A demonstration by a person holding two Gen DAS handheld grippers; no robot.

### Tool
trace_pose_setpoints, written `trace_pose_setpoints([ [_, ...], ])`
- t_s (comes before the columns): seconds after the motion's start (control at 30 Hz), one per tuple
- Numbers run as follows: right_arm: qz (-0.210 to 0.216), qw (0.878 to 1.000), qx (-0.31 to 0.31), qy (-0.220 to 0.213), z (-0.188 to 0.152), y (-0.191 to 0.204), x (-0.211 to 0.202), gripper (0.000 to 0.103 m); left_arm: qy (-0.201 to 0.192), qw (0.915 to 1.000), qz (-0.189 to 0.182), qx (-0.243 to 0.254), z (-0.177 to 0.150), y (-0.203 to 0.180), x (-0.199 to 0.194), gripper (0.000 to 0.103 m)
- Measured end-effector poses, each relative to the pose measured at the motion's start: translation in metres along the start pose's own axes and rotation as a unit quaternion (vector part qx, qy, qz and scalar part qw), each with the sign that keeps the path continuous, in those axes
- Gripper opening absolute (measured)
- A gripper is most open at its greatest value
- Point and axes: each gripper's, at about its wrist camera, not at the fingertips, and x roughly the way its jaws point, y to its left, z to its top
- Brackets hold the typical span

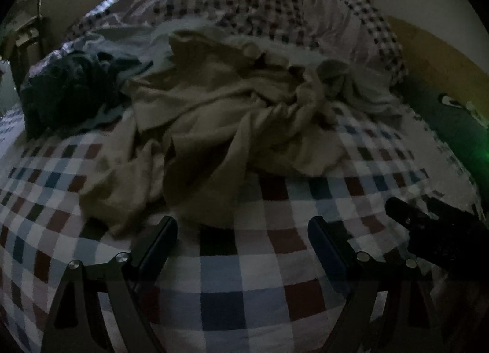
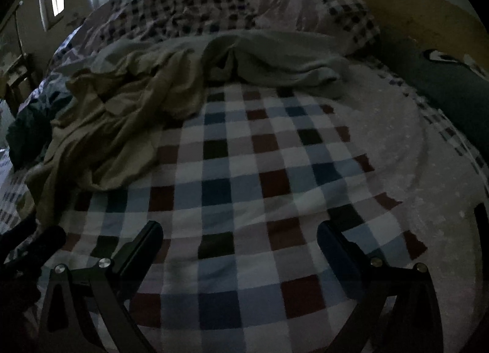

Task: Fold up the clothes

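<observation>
No writing shows anywhere. My left hand-held gripper and right hand-held gripper both gape wide, empty, over the checked bed. A soft, crumpled beige garment lies ahead, beside a dark one, perhaps knit; a grey one lies behind.

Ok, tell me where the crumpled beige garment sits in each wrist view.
Left wrist: beige garment fills the centre, just beyond the open fingers.
Right wrist: beige garment lies at the left, on the checked bedcover.
Shared landmark: the dark garment at its left.
</observation>
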Motion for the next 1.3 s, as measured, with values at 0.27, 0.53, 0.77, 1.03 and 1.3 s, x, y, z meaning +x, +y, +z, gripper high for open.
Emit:
trace_pose_setpoints([
  [0.27,-0.041,0.998,-0.044,0.019,-0.007,0.019,0.018,0.103,0.017,0.9995,0.009,0.027,-0.006,-0.009,0.012,0.097],
  [0.53,-0.044,0.998,-0.047,0.021,-0.008,0.02,0.02,0.103,0.018,0.9992,0.008,0.036,-0.008,-0.011,0.017,0.102],
  [0.77,-0.037,0.998,-0.041,0.025,-0.006,0.019,0.02,0.103,0.02,0.999,0.012,0.039,-0.007,-0.013,0.018,0.103],
  [1.03,-0.037,0.998,-0.039,0.026,-0.006,0.019,0.021,0.103,0.017,0.9992,0.009,0.036,-0.008,-0.012,0.018,0.103],
  [1.3,-0.037,0.998,-0.037,0.026,-0.006,0.018,0.021,0.103,0.016,0.9992,0.009,0.037,-0.008,-0.012,0.019,0.103],
])
